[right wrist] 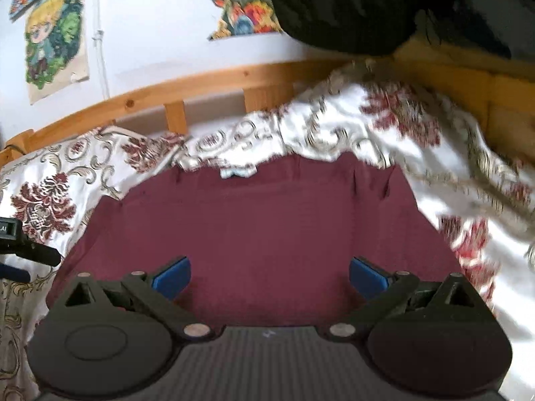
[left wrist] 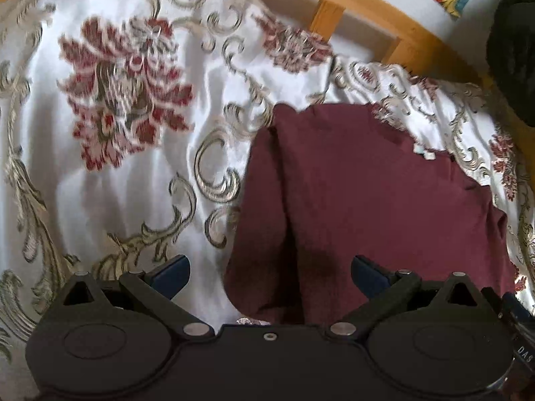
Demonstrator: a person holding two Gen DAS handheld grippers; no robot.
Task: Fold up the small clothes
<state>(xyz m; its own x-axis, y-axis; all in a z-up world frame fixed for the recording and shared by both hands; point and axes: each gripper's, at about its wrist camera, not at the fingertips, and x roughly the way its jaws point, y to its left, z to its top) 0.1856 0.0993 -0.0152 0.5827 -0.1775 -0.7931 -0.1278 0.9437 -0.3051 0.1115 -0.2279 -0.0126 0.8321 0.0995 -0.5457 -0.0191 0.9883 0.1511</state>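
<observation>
Nearest to me, my left gripper (left wrist: pixel 270 272) has its fingers spread wide and is grasping nothing; its left pad sits over the bedspread (left wrist: pixel 100 200), its right pad over the shirt (left wrist: pixel 351 200). My right gripper (right wrist: pixel 269 275) is likewise released and empty, both pads above the shirt (right wrist: pixel 267 227).

My worry is the pinch. If I close the left gripper where it straddles the shirt's edge, I judge it could catch the bedspread along with the cloth and drag both. The spread looks slick and already rucked, so a pull may slide the whole shirt instead of folding it. Both views are motion-blurred, so I may be misjudging where the hem is.

The shirt is a dark maroon piece lying on the bed, mostly flat, with a long crease down its left side and its left edge seemingly turned in. A pale label (right wrist: pixel 238 171) shows at the far neckline. Beyond it runs the wooden rail (right wrist: pixel 200 83), then the wall.
</observation>
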